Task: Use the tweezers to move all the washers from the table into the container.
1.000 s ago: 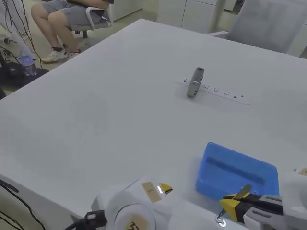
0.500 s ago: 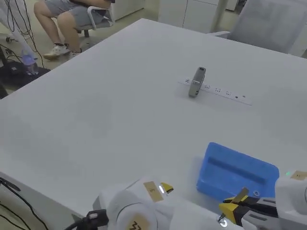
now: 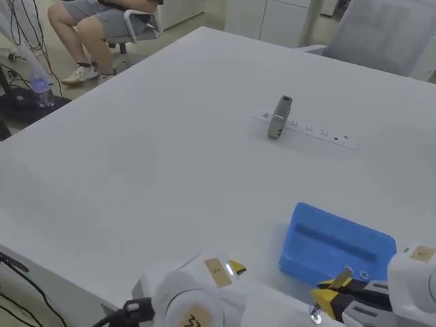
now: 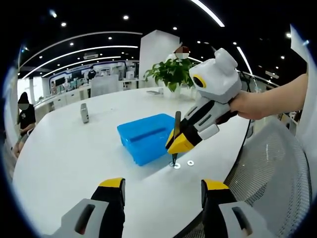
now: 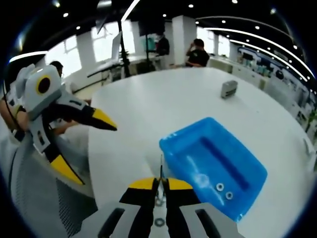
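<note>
1. Right gripper (image 5: 161, 184): its yellow-tipped jaws are pressed together on the tweezers (image 5: 161, 171), a thin metal strip pinched between them.
2. The tweezers' long axis runs along the line of these jaws. In the left gripper view they stand steep, nearly upright. Their points go down to the white table (image 3: 170, 150), and their blunt end sticks up past the jaws.
3. The points meet the table at a washer (image 4: 174, 165). Whether they pinch it cannot be told.
4. A second washer (image 4: 190, 162) lies flat just beside the first, apart from the points.
5. The blue container (image 5: 237, 163) sits just ahead of the right gripper and to its right, near the tweezers' points but not touching them. Its long side lies slantwise across the gripper's line.
6. Two more washers (image 5: 219, 187) rest inside it, close together at the end nearest the gripper.
7. Left gripper (image 4: 162, 183): its jaws are spread wide, holding nothing and touching nothing. It is aimed across the table at the right gripper and the container, which lies well ahead of its tips.
</note>
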A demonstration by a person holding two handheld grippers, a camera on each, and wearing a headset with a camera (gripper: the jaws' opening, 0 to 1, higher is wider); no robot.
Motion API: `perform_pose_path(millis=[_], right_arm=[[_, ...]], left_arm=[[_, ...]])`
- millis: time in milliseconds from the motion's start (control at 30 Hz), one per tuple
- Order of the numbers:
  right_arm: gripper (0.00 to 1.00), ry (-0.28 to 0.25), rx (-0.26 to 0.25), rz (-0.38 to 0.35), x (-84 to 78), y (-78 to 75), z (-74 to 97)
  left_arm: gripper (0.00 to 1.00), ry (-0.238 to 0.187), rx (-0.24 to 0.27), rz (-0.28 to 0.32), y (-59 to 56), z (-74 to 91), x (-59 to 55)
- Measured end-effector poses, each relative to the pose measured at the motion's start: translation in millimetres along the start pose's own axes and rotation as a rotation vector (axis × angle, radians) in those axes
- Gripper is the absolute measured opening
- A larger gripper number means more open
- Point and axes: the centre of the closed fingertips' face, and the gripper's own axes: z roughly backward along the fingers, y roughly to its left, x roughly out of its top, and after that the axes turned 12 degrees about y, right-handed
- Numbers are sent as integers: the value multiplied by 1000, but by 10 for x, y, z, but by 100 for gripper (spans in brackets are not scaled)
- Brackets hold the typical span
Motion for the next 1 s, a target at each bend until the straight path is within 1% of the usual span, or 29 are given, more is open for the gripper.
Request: perform_pose_path(millis=[133, 167, 300, 467, 500, 600, 700, 833, 1000], right_arm=[[4, -5, 19, -20, -10, 11, -6], [4, 1, 15, -11, -24, 19, -13], [4, -7, 13, -12, -15, 16, -12], [3, -6, 5, 6, -15, 36, 4], [3, -12, 3, 4, -11, 30, 16], [3, -44, 19, -29, 42, 36, 85], [3, -87, 43, -70, 133, 51, 198], [3, -116, 44, -77, 208, 25, 306], [3, -170, 42, -89, 388, -1, 500]], left_arm=[[62, 1, -1, -3, -3, -3, -3], [62, 2, -2, -3, -4, -3, -4], [61, 4, -3, -5, -6, -5, -8], [61, 9, -4, -10, -14, -6, -15], [61, 9, -5, -10, -16, -5, -13], [61, 8, -7, -9, -19, -8, -12], [61, 7, -8, -9, -20, -12, -12], [61, 8, -11, -12, -25, -16, -13], [61, 6, -10, -11, -22, -12, -7]])
